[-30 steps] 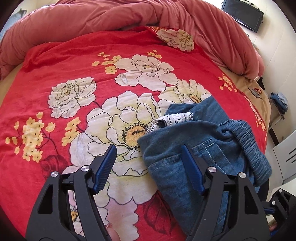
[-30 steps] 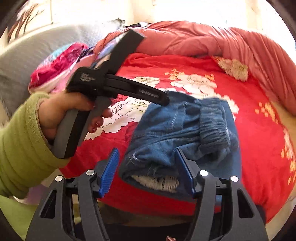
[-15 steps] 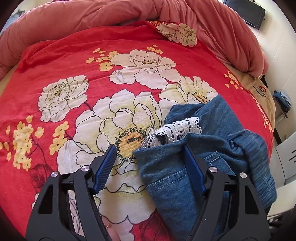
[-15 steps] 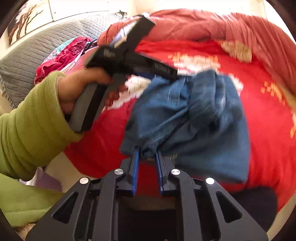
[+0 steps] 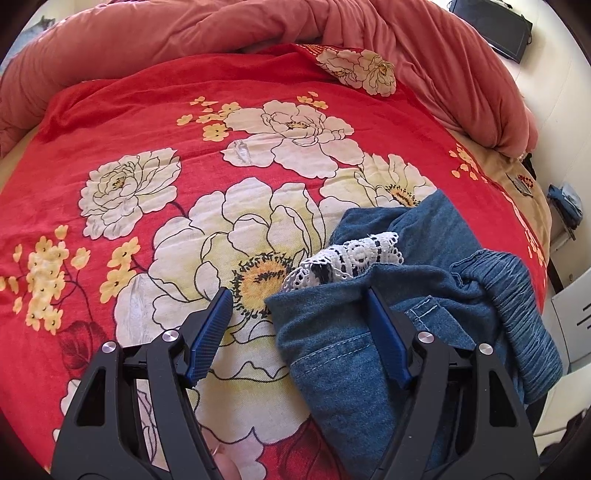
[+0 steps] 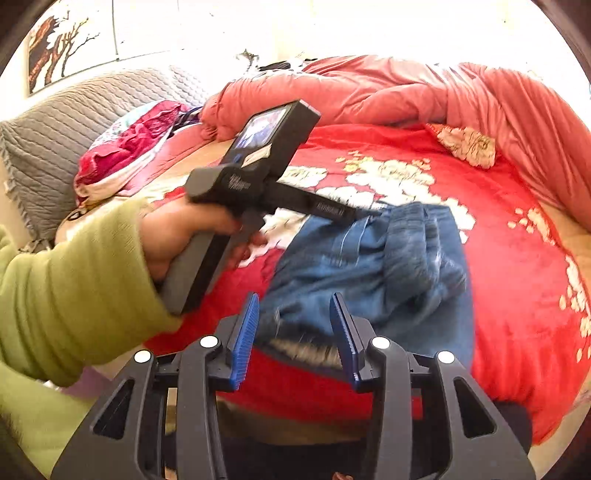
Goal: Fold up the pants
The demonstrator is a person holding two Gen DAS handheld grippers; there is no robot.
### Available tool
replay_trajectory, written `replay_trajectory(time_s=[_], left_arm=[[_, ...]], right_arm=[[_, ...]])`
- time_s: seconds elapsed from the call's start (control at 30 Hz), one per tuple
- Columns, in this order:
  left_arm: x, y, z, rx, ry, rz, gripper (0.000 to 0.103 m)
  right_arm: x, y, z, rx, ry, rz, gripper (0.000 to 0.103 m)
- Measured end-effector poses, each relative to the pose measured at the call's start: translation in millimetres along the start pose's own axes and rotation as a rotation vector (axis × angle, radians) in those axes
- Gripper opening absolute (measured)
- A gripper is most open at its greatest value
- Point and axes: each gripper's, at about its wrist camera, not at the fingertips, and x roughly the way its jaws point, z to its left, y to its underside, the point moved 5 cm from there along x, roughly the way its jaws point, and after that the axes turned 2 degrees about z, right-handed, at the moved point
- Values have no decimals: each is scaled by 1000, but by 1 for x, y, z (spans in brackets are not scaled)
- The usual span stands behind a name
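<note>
The pants [image 5: 424, 325] lie bunched on the red flowered bedspread [image 5: 184, 122], at its near right edge. The left tool [image 5: 299, 321] hangs over them with jaws spread; its right finger is over the denim, its left over the bedspread. The right tool [image 6: 293, 332] has just been opening: its jaws stand apart around the pants' near edge, which is blurred, so contact is unclear. White lace [image 5: 347, 258] pokes from the folds.

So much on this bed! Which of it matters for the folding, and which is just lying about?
For the job:
denim pants, lace trim
left tongs, open
right tongs, just opened off the denim

Lying about:
pink quilt
grey pillow
magenta clothes
</note>
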Motion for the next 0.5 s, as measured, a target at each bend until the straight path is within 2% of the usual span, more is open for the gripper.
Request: replay_trajectory(time_s=[0.13,0.2,0.27,0.33,0.4,0.5], left_arm=[[-1,0,-1,8,-8,-1,66],[-1,-1,-2,11,-9,0,66],[-1,-1,-2,9,-1,1,66],[1,-2,-2,8,-2,3,67],[5,-3,0,5,-6,4,71],[4,-4,1,-13,7,3,72]], right_arm=[[20,-5,-4,10,17,16,39],[42,4,-9,23,24,105,39],[58,17,-17,74,-2,158,39],[59,25,-24,132,-38,140,39],[58,25,-25,135,-39,141,39],[55,24,-21,125,-30,140,39]])
